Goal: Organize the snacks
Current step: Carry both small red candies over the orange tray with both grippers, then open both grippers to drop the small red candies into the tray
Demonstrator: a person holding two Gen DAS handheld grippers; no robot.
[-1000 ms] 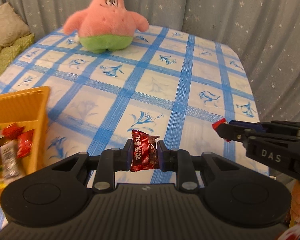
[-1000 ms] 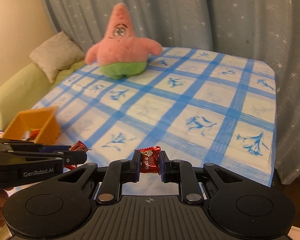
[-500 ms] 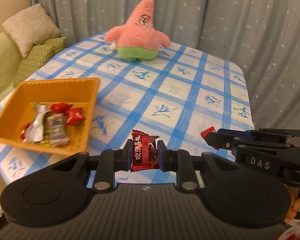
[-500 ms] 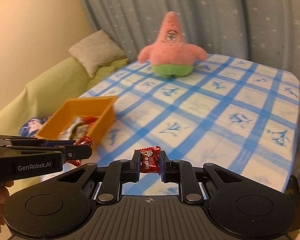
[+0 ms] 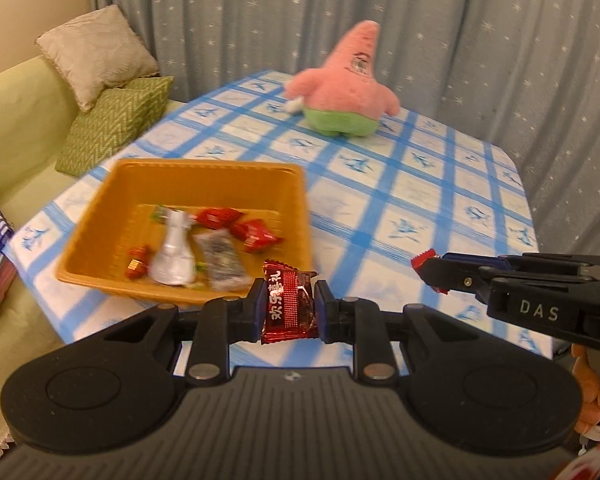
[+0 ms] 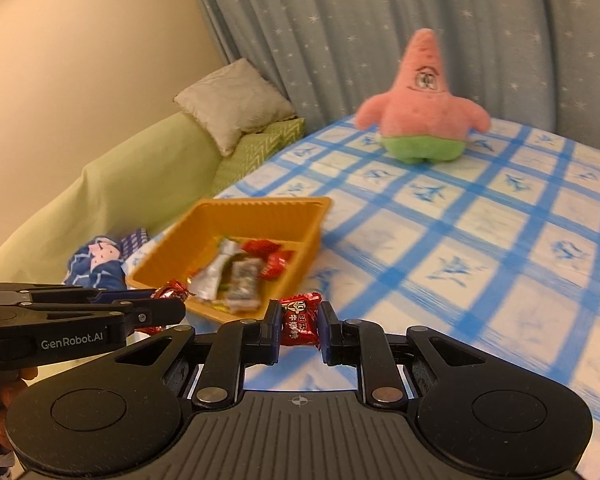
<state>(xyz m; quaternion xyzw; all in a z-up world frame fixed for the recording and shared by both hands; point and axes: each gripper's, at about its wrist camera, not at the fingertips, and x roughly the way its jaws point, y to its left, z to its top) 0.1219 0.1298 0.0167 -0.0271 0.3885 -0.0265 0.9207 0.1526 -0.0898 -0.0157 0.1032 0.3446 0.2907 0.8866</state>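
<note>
Checked tabletop (image 5: 440, 208), tray (image 5: 100, 208) near; both tools clamped light, crinkly candies mid-wrapper: left tool (image 5: 288, 306), right tool (image 6: 300, 322)

The left tongs (image 5: 288, 307) are clamped on a dark red wrapper, tilted down. The right tongs (image 6: 300, 327) sit just beside them on the right, likewise pinching a small red wrapper. A hand (image 5: 590, 392) grips the right handle, fingers curled round it.
</note>
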